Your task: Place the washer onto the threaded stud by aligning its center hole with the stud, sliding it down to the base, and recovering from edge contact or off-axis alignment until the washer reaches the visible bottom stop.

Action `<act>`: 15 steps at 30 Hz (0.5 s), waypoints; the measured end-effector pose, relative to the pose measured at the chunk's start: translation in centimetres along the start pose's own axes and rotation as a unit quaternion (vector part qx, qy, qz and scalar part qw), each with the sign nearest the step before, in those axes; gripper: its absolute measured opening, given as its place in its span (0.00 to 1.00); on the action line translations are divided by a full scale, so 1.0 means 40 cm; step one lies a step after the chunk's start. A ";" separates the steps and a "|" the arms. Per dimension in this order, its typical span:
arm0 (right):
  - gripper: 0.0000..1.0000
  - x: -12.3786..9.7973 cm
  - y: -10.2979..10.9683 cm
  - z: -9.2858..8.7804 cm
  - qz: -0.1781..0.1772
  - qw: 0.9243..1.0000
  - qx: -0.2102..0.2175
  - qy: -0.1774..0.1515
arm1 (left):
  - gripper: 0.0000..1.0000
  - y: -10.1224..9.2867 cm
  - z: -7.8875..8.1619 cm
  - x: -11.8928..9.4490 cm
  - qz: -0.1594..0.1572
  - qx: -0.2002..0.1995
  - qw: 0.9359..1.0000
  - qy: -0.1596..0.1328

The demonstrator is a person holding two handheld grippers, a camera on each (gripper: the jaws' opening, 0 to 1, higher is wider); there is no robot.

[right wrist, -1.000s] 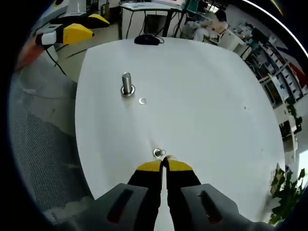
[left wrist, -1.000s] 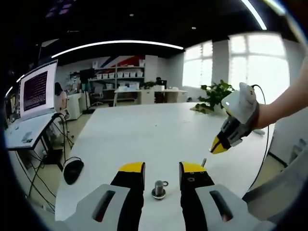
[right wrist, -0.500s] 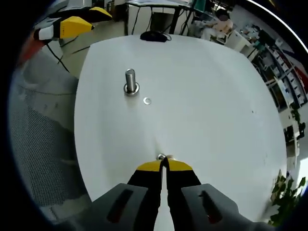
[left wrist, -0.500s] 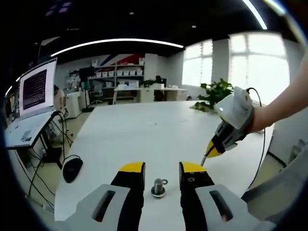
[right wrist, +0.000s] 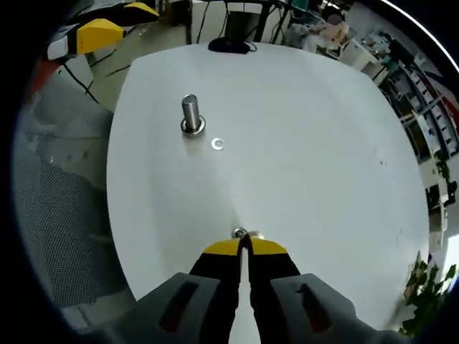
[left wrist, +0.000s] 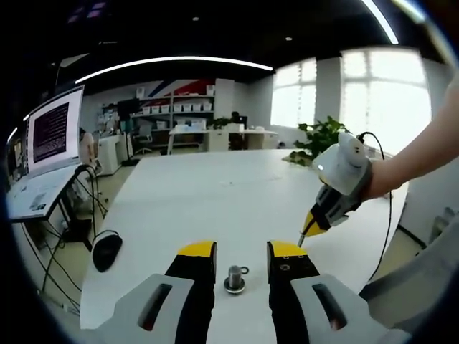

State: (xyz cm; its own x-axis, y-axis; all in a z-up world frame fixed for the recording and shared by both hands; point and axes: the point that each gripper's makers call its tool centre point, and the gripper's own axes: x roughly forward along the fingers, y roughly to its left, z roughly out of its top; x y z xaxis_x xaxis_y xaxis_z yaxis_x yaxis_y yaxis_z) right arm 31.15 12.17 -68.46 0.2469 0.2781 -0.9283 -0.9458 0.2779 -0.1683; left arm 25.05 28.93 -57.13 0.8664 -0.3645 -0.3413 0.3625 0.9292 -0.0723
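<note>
A short steel threaded stud (left wrist: 234,277) stands upright on the white table (left wrist: 215,193), just ahead of my open left gripper (left wrist: 242,251) and between its yellow-tipped jaws. A small loose washer (left wrist: 244,270) lies on the table beside the stud's base. My right gripper (left wrist: 313,226) comes in from the right, held by a person's hand, and is shut on a thin washer (left wrist: 302,240) seen edge-on. In the right gripper view, that washer (right wrist: 239,232) peeks out at the closed tips of my right gripper (right wrist: 243,246). The stud (right wrist: 190,114) stands far ahead to the left, the loose washer (right wrist: 217,144) beside it.
A black mouse (left wrist: 107,252) sits near the table's left edge, with a laptop (left wrist: 50,140) on a stand beyond it. A potted plant (left wrist: 321,140) stands at the far right. In the right gripper view the table edge (right wrist: 115,186) runs along the left, close to the stud.
My right gripper, with the washer in it, has moved down and toward the stud. The left gripper has stayed almost still around the stud.
</note>
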 end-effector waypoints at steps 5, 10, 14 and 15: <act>0.05 -0.002 0.006 0.000 0.001 1.000 -0.005 0.001 | 0.26 -0.001 -0.002 0.001 -0.001 0.001 1.000 0.002; 0.05 -0.002 0.012 -0.004 0.001 1.000 -0.019 0.006 | 0.26 0.002 -0.002 0.000 0.001 0.000 1.000 0.002; 0.08 -0.003 0.010 -0.005 0.000 1.000 -0.016 0.008 | 0.26 0.004 -0.004 0.000 0.003 -0.001 1.000 0.003; 0.08 -0.003 0.010 -0.004 0.000 1.000 -0.016 0.007 | 0.26 0.005 -0.004 0.000 0.003 -0.001 1.000 0.003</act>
State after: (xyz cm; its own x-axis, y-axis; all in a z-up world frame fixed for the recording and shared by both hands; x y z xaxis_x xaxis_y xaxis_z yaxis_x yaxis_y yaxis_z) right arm 30.71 12.08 -68.45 0.2443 0.2654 -0.9327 -0.9519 0.2490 -0.1785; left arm 25.06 29.11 -57.29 0.8661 -0.3587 -0.3481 0.3567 0.9314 -0.0723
